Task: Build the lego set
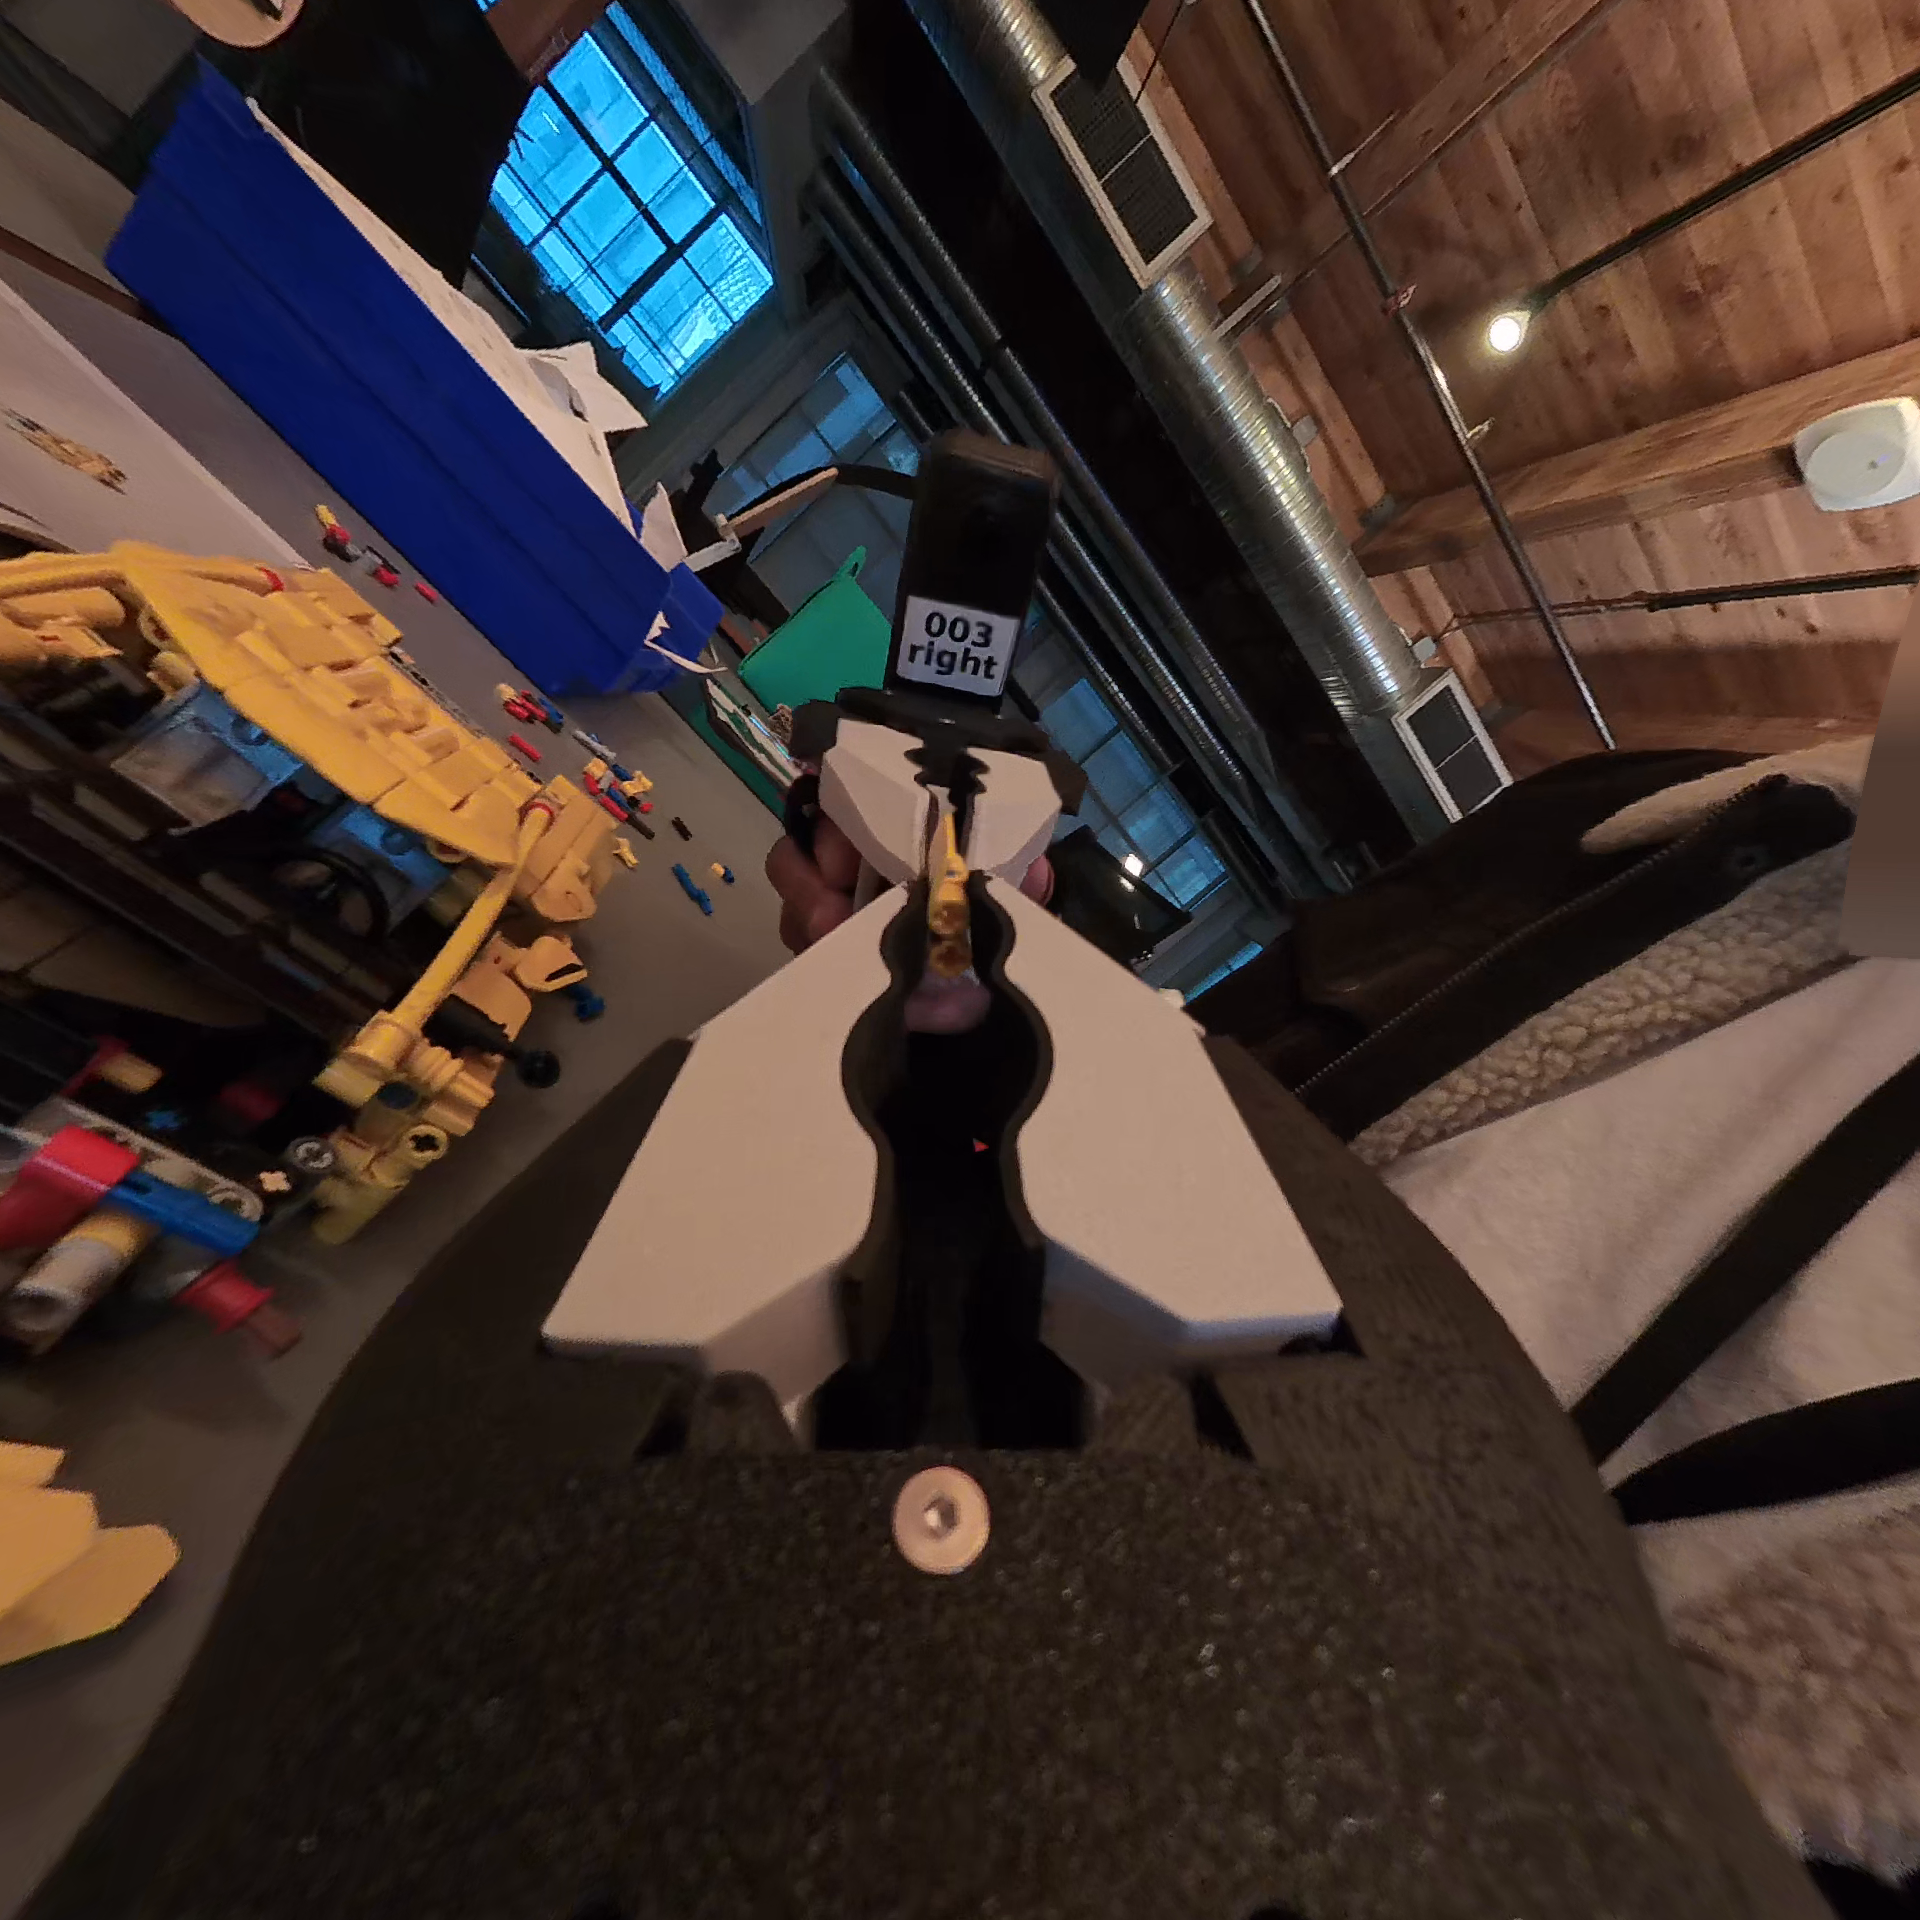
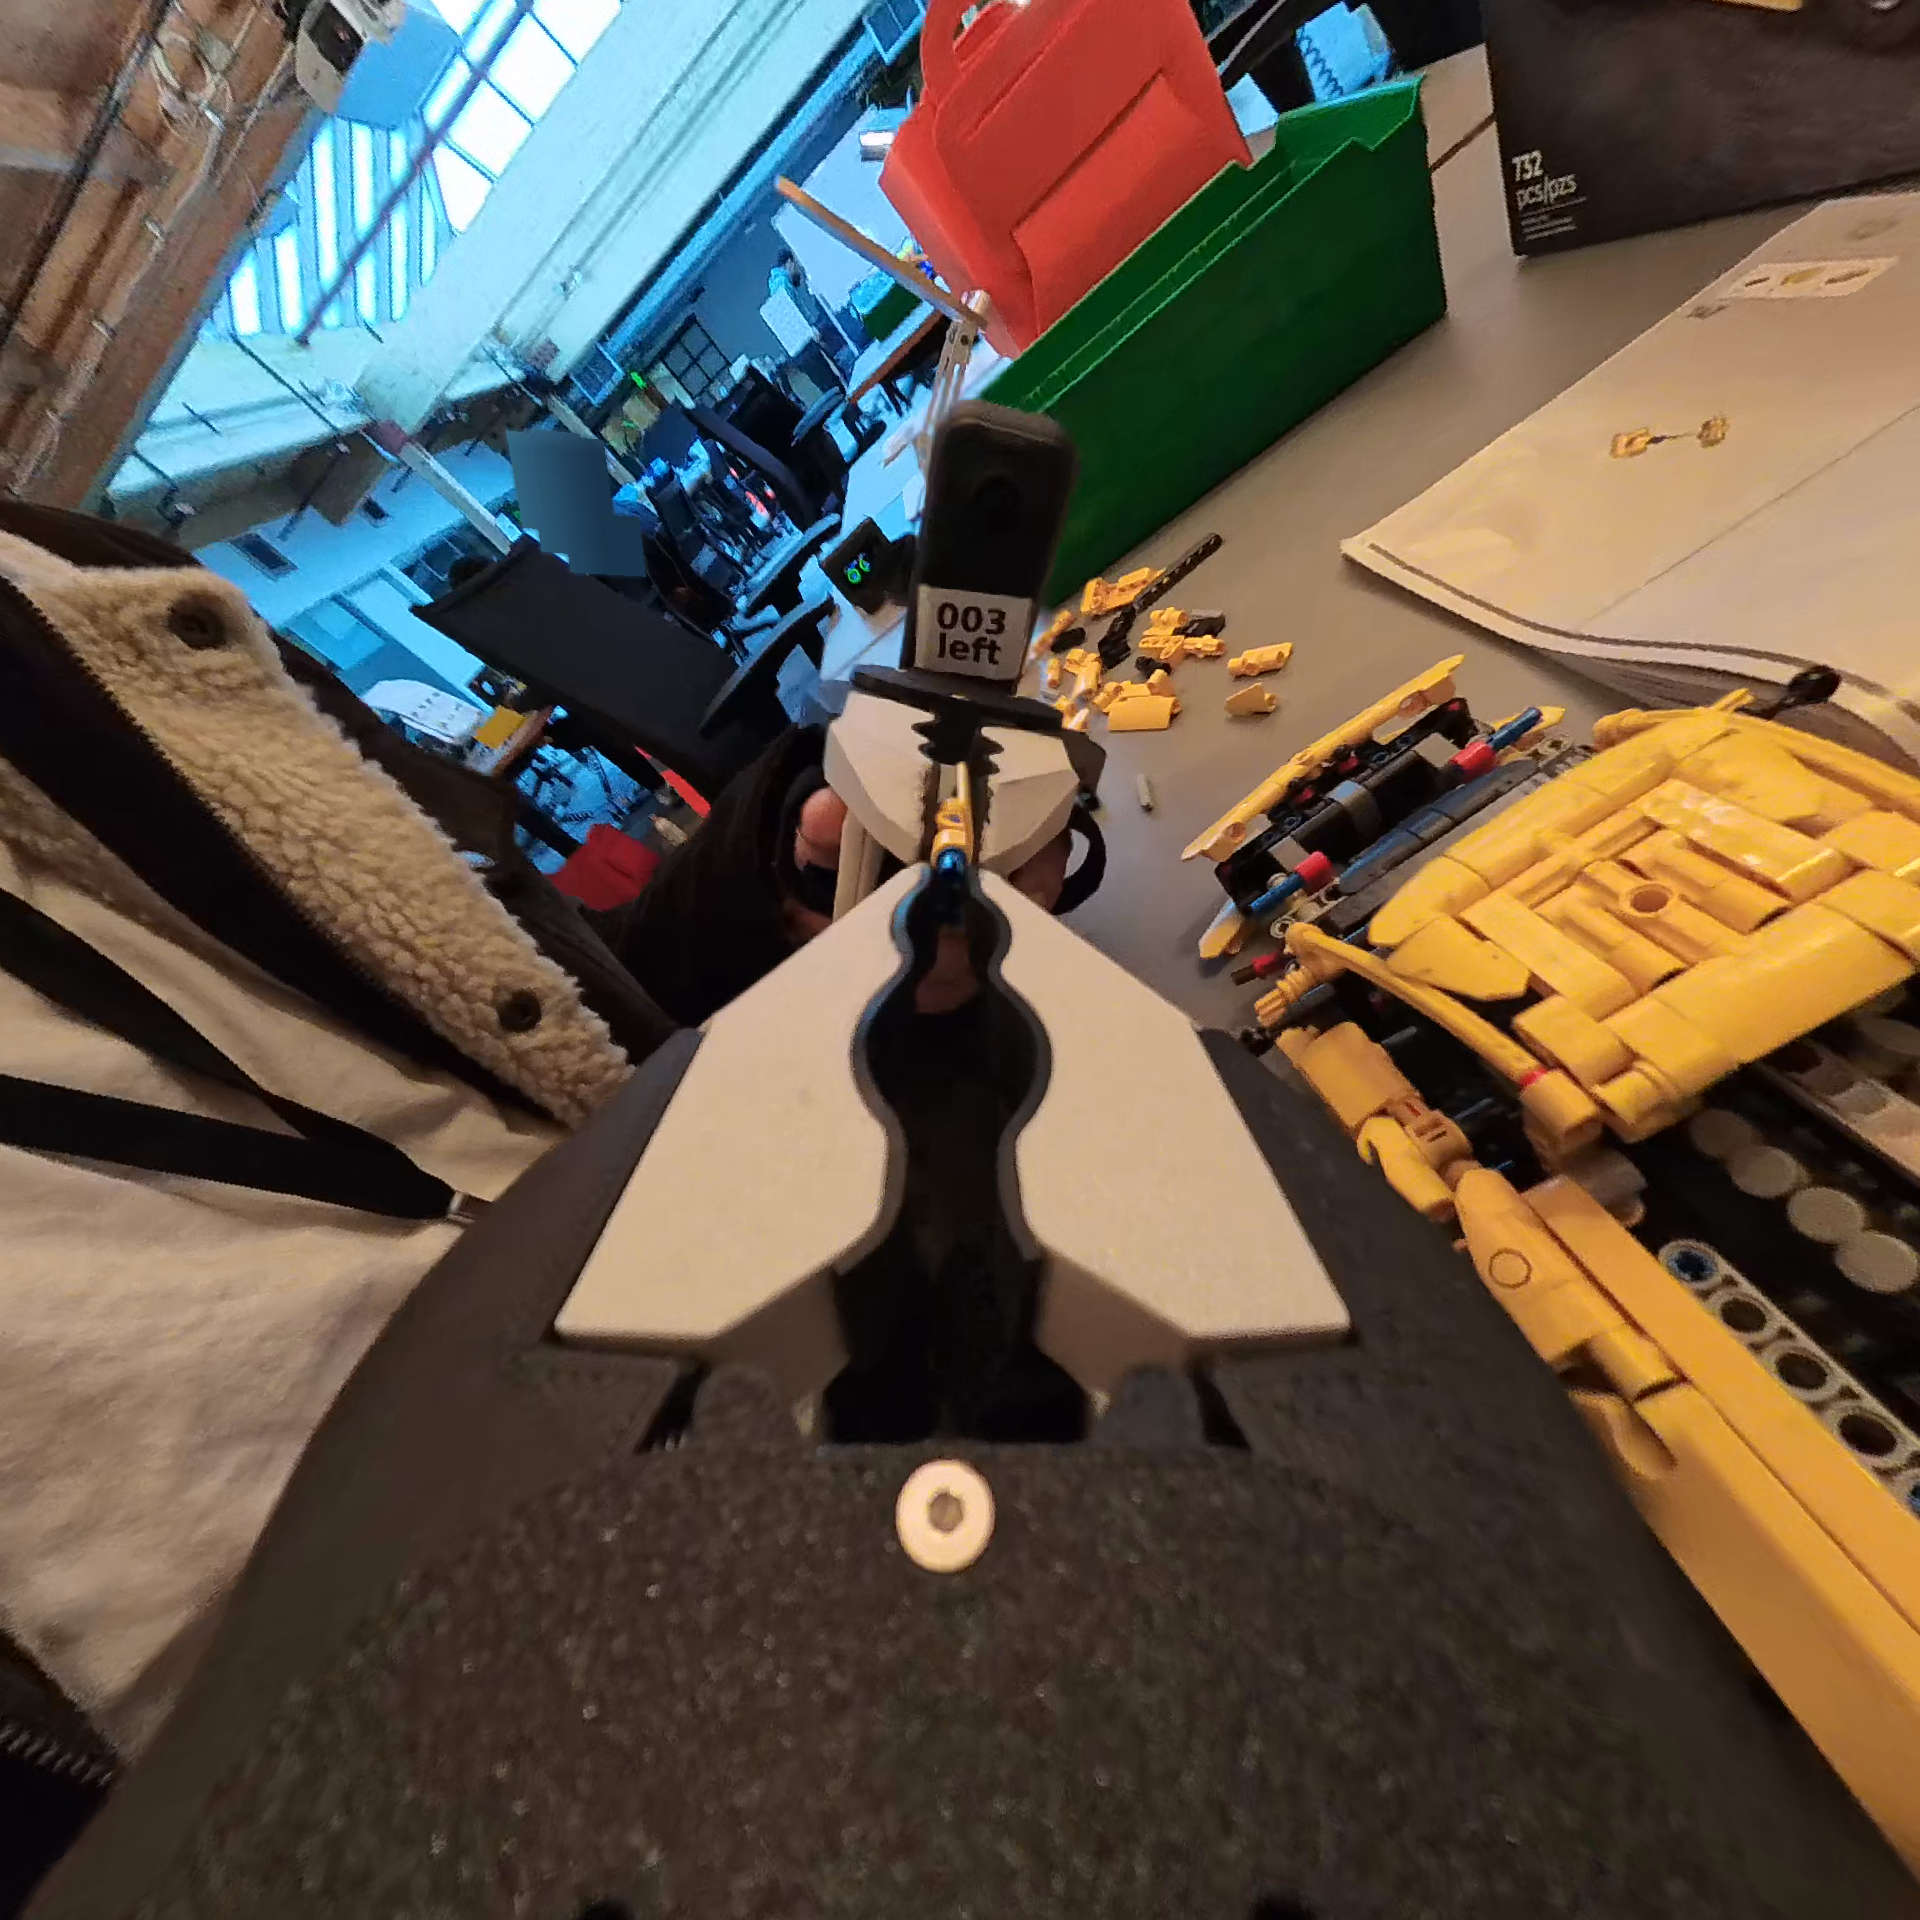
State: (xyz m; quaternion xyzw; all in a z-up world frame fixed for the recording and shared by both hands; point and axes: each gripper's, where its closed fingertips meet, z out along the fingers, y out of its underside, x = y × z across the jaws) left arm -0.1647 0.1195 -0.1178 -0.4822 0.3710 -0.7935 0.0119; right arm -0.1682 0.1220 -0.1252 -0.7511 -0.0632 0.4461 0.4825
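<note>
The left hand-held gripper point(image 1: 948, 940) pinches a small yellow connector piece point(image 1: 948, 914), its base hidden between the fingertips. The right hand-held gripper point(image 2: 951, 883), facing it tip to tip, is closed on a blue pin point(image 2: 951, 864). Beyond, the yellow lego car point(image 2: 1621, 935) sits on the desk point(image 2: 1299, 540), cut off at the frame edge.

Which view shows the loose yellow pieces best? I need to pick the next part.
The right wrist view: the loose yellow pieces lie in a heap before the green bin. The left wrist view shows only other scattered small parts.
</note>
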